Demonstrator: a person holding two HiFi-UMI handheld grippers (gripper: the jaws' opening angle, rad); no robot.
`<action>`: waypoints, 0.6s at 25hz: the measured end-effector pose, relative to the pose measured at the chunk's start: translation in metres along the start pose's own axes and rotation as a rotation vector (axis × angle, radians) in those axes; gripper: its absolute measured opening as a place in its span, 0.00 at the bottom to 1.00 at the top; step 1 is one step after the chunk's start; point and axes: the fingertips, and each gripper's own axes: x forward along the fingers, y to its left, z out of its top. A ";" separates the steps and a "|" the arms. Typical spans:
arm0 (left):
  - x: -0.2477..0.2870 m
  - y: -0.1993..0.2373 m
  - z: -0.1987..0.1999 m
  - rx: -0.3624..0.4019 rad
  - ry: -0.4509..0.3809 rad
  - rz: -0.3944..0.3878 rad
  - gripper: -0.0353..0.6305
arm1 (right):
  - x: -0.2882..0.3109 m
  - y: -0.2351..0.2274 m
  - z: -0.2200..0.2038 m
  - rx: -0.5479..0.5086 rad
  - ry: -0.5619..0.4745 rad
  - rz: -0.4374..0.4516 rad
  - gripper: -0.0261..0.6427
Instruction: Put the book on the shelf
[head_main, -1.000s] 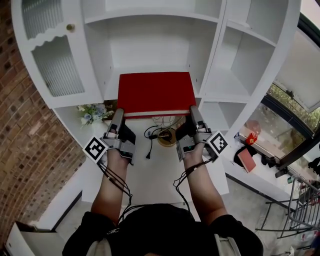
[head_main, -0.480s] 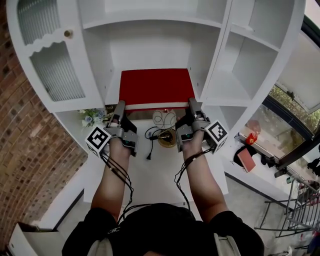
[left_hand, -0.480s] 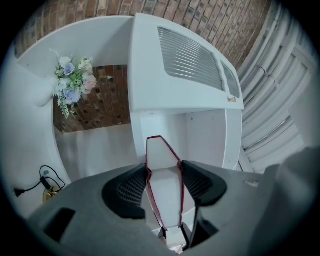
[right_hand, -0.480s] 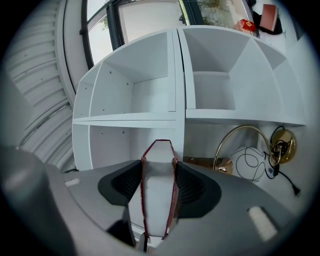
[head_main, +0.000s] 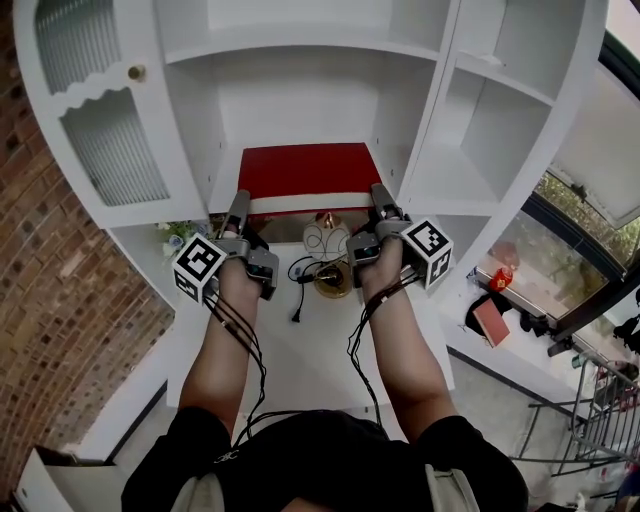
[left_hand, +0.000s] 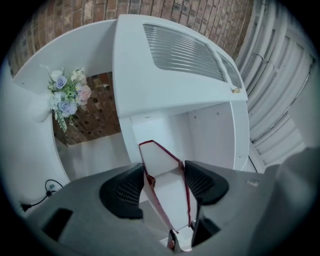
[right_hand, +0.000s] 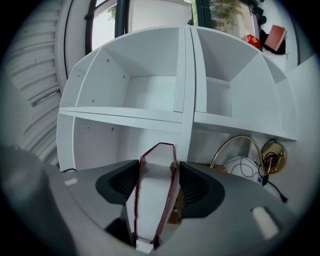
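Observation:
A red book with white page edges lies flat in the middle shelf compartment, its near edge sticking out over the shelf lip. My left gripper holds the near left corner and my right gripper the near right corner. In the left gripper view the book fills the gap of the left gripper, with both pads against its covers. The right gripper view shows the same: the book sits between the pads of the right gripper. Both pairs of jaws have just been opening, with the book still between them.
A small bunch of flowers stands at the left below the shelf. A gold lamp and black cables lie on the white desk. A ribbed-glass cabinet door flanks the left; open compartments the right.
Both hands have moved forward and slightly up towards the shelf. The red book has slid deeper into the compartment, so less of it overhangs the lip.

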 end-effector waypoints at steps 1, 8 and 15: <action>0.000 0.000 0.000 0.007 -0.002 0.002 0.46 | 0.000 0.000 0.000 -0.003 -0.003 -0.002 0.45; 0.000 0.001 0.002 0.004 -0.020 0.018 0.46 | -0.001 0.002 0.001 0.007 0.009 0.049 0.45; -0.023 -0.003 0.017 0.277 -0.062 0.059 0.54 | -0.016 0.006 0.018 -0.116 -0.067 0.083 0.44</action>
